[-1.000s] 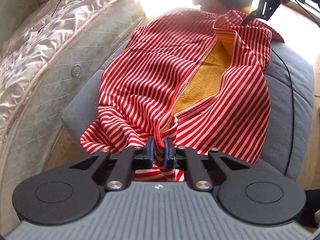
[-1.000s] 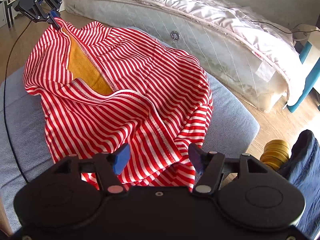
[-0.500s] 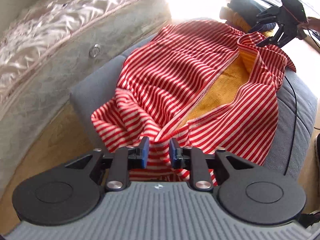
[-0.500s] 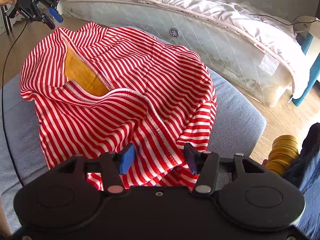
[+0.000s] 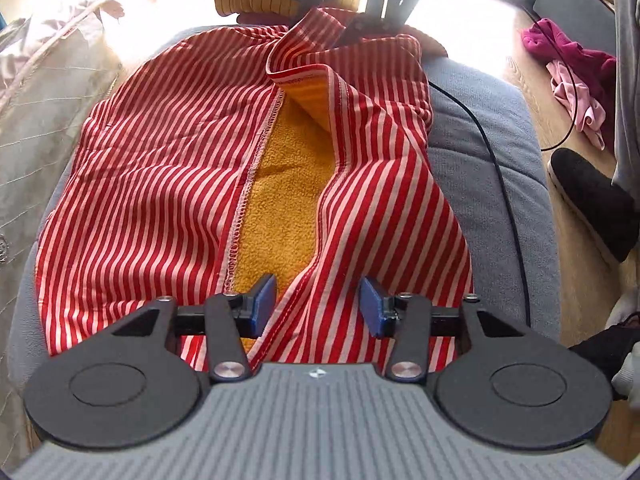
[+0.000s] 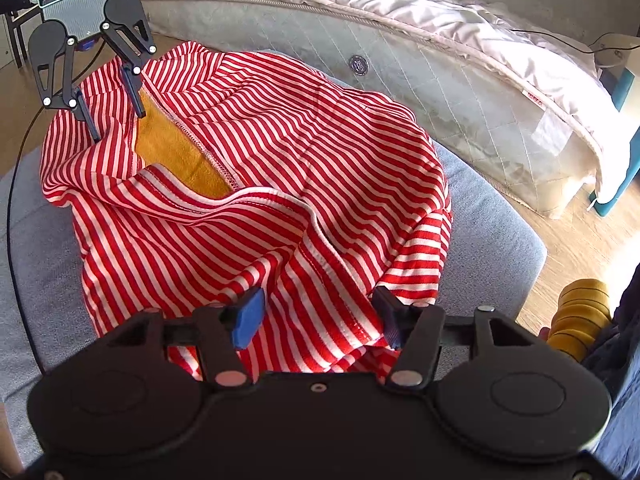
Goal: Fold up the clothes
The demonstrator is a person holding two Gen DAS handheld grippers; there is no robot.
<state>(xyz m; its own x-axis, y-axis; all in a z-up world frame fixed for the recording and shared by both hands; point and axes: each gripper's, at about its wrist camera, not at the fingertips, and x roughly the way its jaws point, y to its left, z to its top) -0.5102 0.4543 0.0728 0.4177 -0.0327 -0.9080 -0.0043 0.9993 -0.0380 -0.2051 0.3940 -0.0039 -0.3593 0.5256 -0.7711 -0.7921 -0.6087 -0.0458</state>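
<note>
While the red-and-white striped garment (image 5: 168, 168) is lying spread over the grey cushioned bench (image 5: 492, 184), its front is gaping open and showing a strip of mustard-yellow fleece lining (image 5: 280, 200) between two stitched edges. At one end of the cloth the left gripper (image 5: 316, 304) is hovering with its blue-padded fingers (image 5: 262, 300) standing wide apart, gripping nothing, the striped hem lying loose in the gap between them. At the opposite end the right gripper (image 6: 316, 316) is sitting likewise with its fingers (image 6: 248, 318) spread wide, a bunched fold of the striped fabric lying under and between them without being pinched. In the right wrist view the left gripper (image 6: 114, 114) is showing at the far end, its finger tips pointing down at or just above the cloth beside the yellow lining; whether they are touching it is unclear. A black cable (image 5: 500, 168) is trailing across the bench beside the garment. A quilted mattress (image 6: 440, 76) is lying just beside the bench on the wooden floor (image 6: 576, 236), and a heap of pink and magenta clothes (image 5: 572, 68) is lying on the floor well apart from it
</note>
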